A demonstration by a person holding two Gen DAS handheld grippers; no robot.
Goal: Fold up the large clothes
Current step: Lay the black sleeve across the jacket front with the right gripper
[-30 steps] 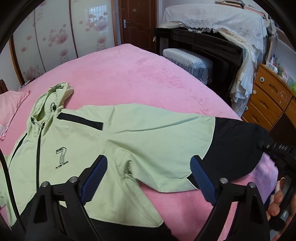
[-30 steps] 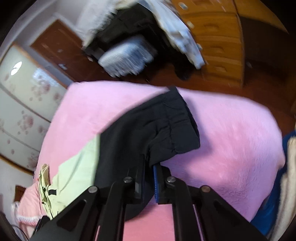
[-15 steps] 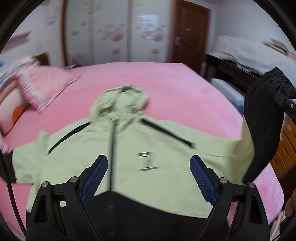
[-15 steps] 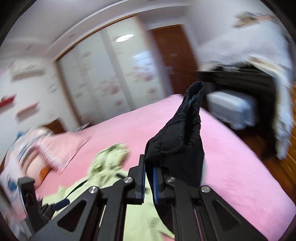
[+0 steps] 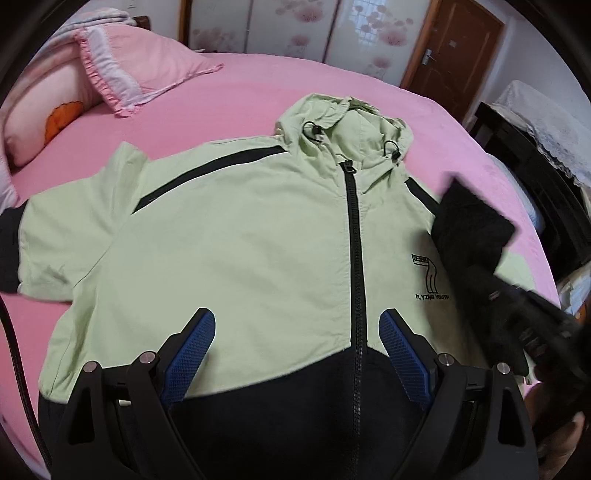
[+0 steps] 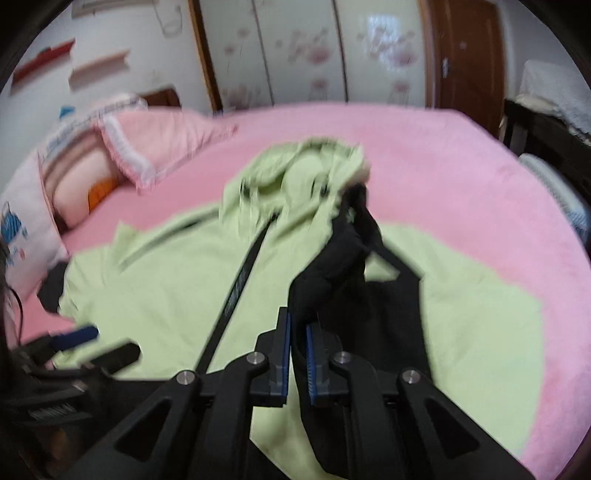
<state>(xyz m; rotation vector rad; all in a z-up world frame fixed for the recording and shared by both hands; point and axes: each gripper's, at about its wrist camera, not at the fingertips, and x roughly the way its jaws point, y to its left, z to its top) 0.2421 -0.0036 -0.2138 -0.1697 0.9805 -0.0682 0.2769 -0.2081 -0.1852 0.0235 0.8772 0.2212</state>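
Bed (image 5: 258,85): pink plush cover, filling most of both views; bare pink margin above the hood and along the right side. Pillows (image 5: 122,66): pink, ruffled, at the head end, upper left. Wardrobe (image 5: 295,26): sliding doors with flower print behind the bed; brown door (image 5: 454,44) to its right; dark furniture under a lace cloth (image 5: 546,129) at the right edge. Jacket (image 5: 240,240): pale green hooded, black lower panel, zipped shut, lying face up and flat across the middle of the bed, hood toward the wardrobe. Sleeve (image 6: 354,258): black cuffed end, lifted over the jacket's chest side. Right hand-held gripper (image 6: 298,354): clamped on the black sleeve cloth, jaws just easing apart with fabric still pinched between them. Left hand-held gripper (image 5: 297,354): jaws spread wide, nothing between them, poised above the jacket's lower front beside the zip.
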